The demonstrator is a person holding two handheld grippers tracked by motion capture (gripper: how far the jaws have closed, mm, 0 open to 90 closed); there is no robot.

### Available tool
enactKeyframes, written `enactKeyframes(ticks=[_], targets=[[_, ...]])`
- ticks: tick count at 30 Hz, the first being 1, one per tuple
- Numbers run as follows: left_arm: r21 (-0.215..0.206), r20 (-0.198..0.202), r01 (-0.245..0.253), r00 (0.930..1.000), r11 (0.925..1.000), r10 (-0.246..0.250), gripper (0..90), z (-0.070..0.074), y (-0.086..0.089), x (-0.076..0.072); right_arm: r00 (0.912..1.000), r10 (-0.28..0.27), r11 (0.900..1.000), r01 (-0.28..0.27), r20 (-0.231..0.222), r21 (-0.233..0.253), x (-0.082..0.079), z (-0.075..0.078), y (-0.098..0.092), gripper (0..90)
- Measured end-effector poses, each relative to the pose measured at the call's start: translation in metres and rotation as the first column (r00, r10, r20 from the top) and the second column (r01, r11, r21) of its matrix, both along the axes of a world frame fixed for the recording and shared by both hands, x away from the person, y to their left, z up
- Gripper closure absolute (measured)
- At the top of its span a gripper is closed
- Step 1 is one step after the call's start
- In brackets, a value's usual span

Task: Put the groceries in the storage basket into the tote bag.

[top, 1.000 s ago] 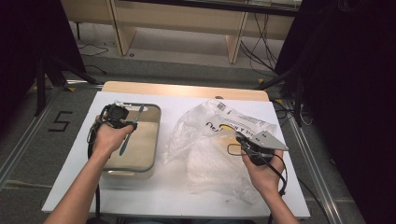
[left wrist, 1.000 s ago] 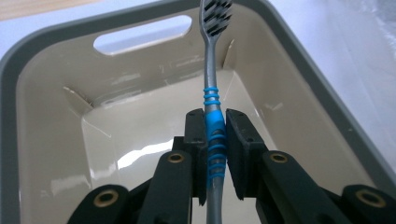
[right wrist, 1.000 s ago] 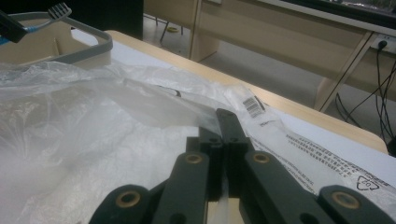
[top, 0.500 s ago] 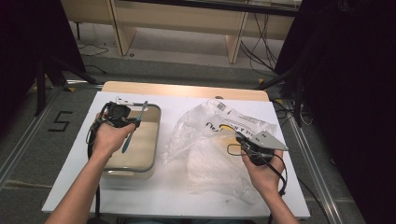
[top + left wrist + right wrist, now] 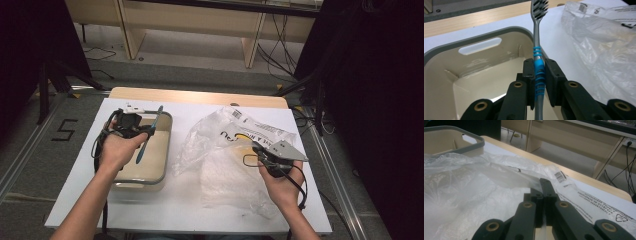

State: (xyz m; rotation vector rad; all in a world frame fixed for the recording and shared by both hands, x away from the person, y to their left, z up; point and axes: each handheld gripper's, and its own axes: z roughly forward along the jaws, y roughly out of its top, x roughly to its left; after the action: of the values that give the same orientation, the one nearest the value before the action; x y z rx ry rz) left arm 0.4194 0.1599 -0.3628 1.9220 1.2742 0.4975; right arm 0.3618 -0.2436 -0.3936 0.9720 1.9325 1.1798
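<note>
Nearest the person, the right gripper sits at the near right part of the clear crinkled plastic bag, held in the right hand. In the right gripper view its jaws are pressed together on a fold of that bag; the film runs out from between the pads.

To the left of the bag, the left hand holds the left gripper over the beige rectangular plastic tub with a grey rim. The jaws are clamped on the blue ribbed grip of a grey-and-blue toothbrush. In the high view the toothbrush lies tilted across the tub's right half, bristle head pointing away from the person. In the left gripper view the bristle head stands beyond the tub's far rim, and the tub's slotted handle opening shows left of the handle shaft.

Tub and bag lie near one another on the white-topped bench, the tub to the bag's left. The bag's printed white label with barcode lies on its far right portion. Beyond the bag, the bench's bare wooden edge shows.
</note>
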Motion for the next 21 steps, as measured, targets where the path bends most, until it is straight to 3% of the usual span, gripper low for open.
enactKeyframes(ticks=[9, 21], targets=[[-0.020, 0.037, 0.051, 0.9980, 0.9985, -0.051, 78.6, 0.010, -0.009, -0.012, 1.0000, 0.000, 1.000, 0.000, 0.001, 0.002, 0.000, 0.000, 0.000, 90.0], [-0.068, 0.086, 0.102, 0.9916, 0.9925, -0.096, 78.6, 0.013, -0.018, -0.030, 1.0000, 0.000, 1.000, 0.000, 0.000, 0.004, 0.000, 0.000, 0.000, 90.0]])
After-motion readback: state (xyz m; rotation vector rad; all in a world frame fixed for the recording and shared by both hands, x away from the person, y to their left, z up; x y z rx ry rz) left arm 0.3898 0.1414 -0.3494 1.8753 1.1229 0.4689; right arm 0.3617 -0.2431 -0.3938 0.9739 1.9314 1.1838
